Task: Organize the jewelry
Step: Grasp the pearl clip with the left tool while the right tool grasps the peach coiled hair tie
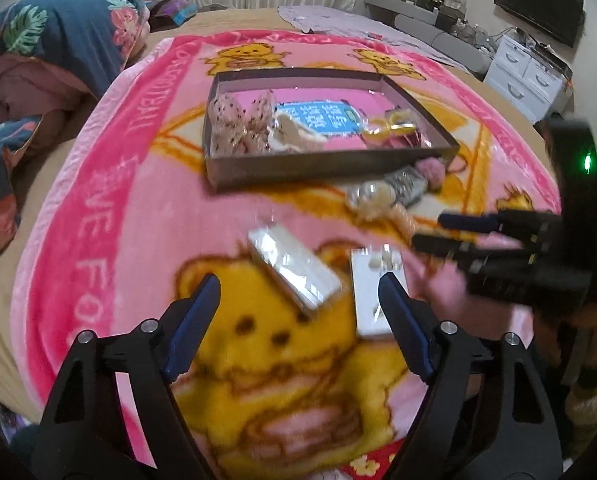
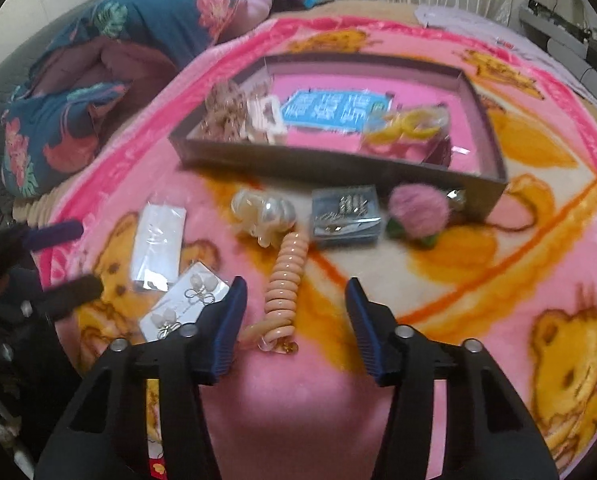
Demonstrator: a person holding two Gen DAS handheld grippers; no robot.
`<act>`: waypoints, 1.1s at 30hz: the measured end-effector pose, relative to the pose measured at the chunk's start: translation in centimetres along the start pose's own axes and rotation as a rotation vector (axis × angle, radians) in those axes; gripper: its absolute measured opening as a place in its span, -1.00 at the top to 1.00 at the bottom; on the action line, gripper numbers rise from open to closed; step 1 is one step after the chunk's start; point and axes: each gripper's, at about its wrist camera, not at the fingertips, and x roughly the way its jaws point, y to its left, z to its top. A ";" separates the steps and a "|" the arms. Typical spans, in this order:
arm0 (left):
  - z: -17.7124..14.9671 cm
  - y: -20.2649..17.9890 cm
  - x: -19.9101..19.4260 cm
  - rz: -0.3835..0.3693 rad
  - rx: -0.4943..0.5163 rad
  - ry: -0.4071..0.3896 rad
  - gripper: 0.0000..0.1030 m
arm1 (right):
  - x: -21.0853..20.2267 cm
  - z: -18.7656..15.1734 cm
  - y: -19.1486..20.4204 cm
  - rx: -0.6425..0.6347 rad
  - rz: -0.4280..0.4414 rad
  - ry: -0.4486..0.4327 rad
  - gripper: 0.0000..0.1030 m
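A shallow grey box (image 1: pixel 322 168) (image 2: pixel 338 164) sits on the pink bear blanket and holds hair bows, a blue card and yellow pieces. My left gripper (image 1: pixel 298 292) is open above two earring cards: a long white one (image 1: pixel 294 272) (image 2: pixel 158 244) and a smaller one (image 1: pixel 374 292) (image 2: pixel 186 304). My right gripper (image 2: pixel 294 292) is open over a peach spiral hair tie (image 2: pixel 284 284). It shows in the left wrist view (image 1: pixel 430 230) at right, and the left gripper shows at the right wrist view's left edge (image 2: pixel 74 264). A pearly hair claw (image 2: pixel 264 212), a grey clip box (image 2: pixel 346 212) and a pink pompom (image 2: pixel 416 212) lie before the box.
A folded floral quilt (image 1: pixel 38 60) (image 2: pixel 110 60) lies at the left of the bed. A white drawer unit (image 1: pixel 526 72) and a dark monitor (image 1: pixel 538 4) stand at the far right. The blanket (image 2: pixel 518 240) spreads around the items.
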 end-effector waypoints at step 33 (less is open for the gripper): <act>5.7 -4.3 7.8 -0.113 0.053 0.089 0.36 | -6.7 -1.6 -8.2 0.236 -0.035 -0.159 0.67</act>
